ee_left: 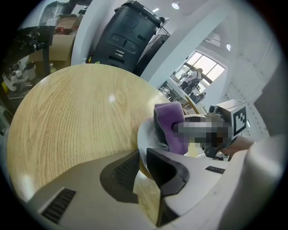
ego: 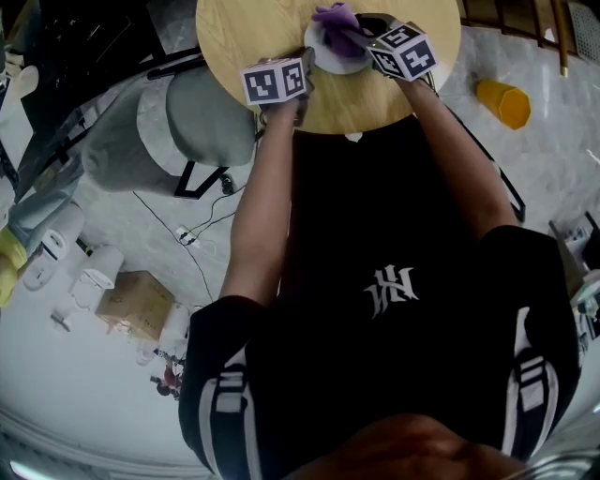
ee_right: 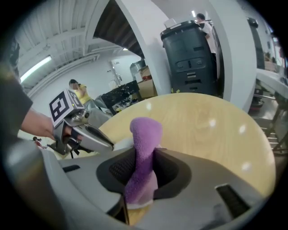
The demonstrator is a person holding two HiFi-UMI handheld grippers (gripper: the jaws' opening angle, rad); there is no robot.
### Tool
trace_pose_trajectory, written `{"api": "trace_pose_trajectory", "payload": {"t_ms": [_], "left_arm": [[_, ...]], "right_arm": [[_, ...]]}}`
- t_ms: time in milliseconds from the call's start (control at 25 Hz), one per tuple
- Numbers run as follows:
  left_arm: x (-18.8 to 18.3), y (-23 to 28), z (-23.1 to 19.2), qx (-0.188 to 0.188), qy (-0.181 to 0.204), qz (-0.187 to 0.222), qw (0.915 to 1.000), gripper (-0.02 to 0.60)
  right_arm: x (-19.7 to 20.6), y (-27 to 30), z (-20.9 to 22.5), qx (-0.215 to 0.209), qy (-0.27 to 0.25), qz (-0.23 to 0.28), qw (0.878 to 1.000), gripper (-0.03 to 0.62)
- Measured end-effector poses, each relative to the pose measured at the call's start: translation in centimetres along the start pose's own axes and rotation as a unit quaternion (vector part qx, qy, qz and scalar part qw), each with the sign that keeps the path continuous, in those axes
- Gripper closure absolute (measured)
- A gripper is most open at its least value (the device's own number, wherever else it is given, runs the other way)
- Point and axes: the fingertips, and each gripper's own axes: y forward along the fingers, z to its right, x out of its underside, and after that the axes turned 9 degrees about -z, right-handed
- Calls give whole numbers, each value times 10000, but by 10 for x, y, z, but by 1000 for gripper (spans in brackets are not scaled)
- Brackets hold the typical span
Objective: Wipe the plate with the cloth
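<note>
A white plate lies near the front edge of a round wooden table. My left gripper is shut on the plate's near rim, which passes between its jaws. My right gripper is shut on a purple cloth, and the cloth hangs over the plate's far side. In the left gripper view the cloth stands bunched above the plate, with the right gripper just behind it. The right gripper view shows the plate's white edge behind the cloth.
The wooden tabletop stretches left and beyond the plate. On the floor are a grey chair at the table's left, a yellow cup-shaped thing at right and a cardboard box. A black bin stands beyond the table.
</note>
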Motion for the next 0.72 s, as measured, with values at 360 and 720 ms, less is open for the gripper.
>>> {"api": "trace_pose_trajectory", "payload": {"t_ms": [360,720], "left_arm": [[1,1,3,9,10,-5,10000,524],[2,1,4,-20,5,3,10000,524]], "right_arm": [[22,-47,48,516,529,203,9971,490],[-51,3,-39,-789,374,797,9930,490]]}}
